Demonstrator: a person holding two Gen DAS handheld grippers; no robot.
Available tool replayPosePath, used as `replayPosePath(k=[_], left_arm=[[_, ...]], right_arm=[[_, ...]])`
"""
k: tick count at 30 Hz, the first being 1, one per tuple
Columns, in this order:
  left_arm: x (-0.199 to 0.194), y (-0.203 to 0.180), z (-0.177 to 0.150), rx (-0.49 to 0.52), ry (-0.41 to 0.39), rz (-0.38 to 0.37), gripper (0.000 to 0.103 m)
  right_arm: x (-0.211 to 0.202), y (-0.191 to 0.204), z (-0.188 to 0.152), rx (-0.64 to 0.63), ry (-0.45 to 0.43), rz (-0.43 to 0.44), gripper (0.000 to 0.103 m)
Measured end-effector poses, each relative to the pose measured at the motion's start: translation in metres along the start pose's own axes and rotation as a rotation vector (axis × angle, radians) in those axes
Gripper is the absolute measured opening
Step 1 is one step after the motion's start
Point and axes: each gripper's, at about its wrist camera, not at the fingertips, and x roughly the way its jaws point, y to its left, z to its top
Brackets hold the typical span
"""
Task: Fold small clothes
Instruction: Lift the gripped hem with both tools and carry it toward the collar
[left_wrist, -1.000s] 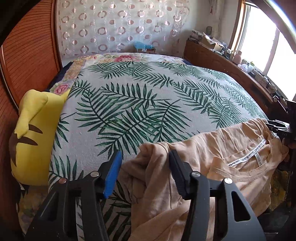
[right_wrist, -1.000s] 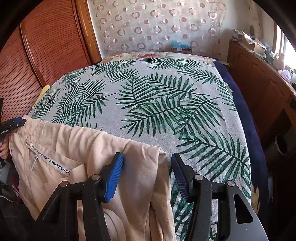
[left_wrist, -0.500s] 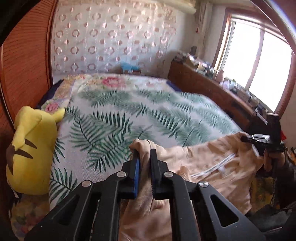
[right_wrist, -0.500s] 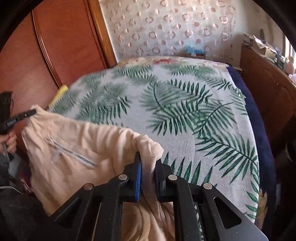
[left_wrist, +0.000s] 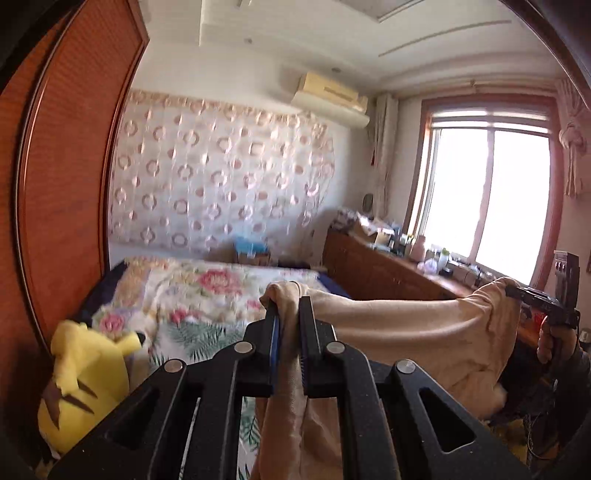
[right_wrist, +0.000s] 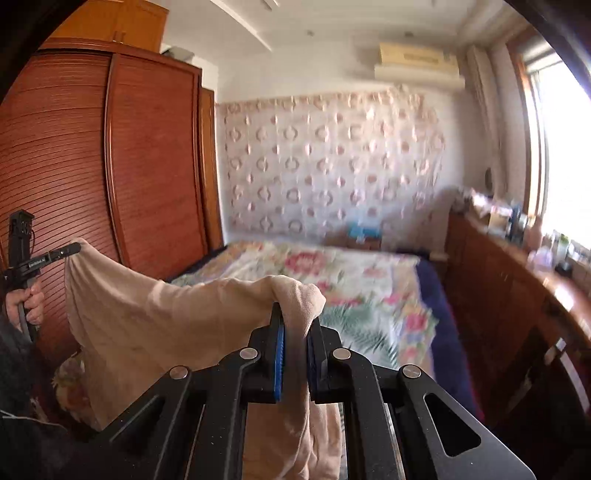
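Observation:
A beige T-shirt (left_wrist: 399, 325) hangs in the air, stretched between my two grippers above the near end of the bed. My left gripper (left_wrist: 288, 314) is shut on one bunched top corner of it. My right gripper (right_wrist: 295, 321) is shut on the other top corner, and the shirt (right_wrist: 147, 317) sags leftward from it. The right gripper also shows at the far right of the left wrist view (left_wrist: 532, 295), and the left gripper at the far left of the right wrist view (right_wrist: 62, 253). The shirt's lower part hangs hidden below both views.
The bed (left_wrist: 207, 291) with a palm-leaf and floral cover lies ahead and below. A yellow plush toy (left_wrist: 85, 373) sits at its left edge by the wooden wardrobe (right_wrist: 110, 166). A cluttered wooden cabinet (right_wrist: 509, 280) runs under the window on the right.
Both grippers closed on the shirt's top corners, then rose and tilted up, lifting the shirt off the bed so it now hangs between them.

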Motion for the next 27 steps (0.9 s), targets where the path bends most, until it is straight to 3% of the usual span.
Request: replayPosePath(k=[8, 19, 22, 27], left_arm=[[-0.025, 0.003, 0.051, 0.021, -0.120, 0.028, 0.010], [-0.031, 0.007, 0.128, 0.079, -0.243, 0.097, 0.010], [-0.004, 0.015, 0.129, 0.088, -0.219, 0.135, 0.010], [0.081, 0.038, 0.093, 0.093, -0.101, 0.202, 0.010]], right_arm=[[-0.046, 0.022, 0.058, -0.139, -0.113, -0.016, 0.008], [-0.058, 0.036, 0.102, -0.176, -0.283, -0.046, 0.008], [-0.027, 0.032, 0.102, -0.182, -0.258, -0.063, 0.008], [0.070, 0.033, 0.076, -0.193, -0.100, -0.112, 0.008]])
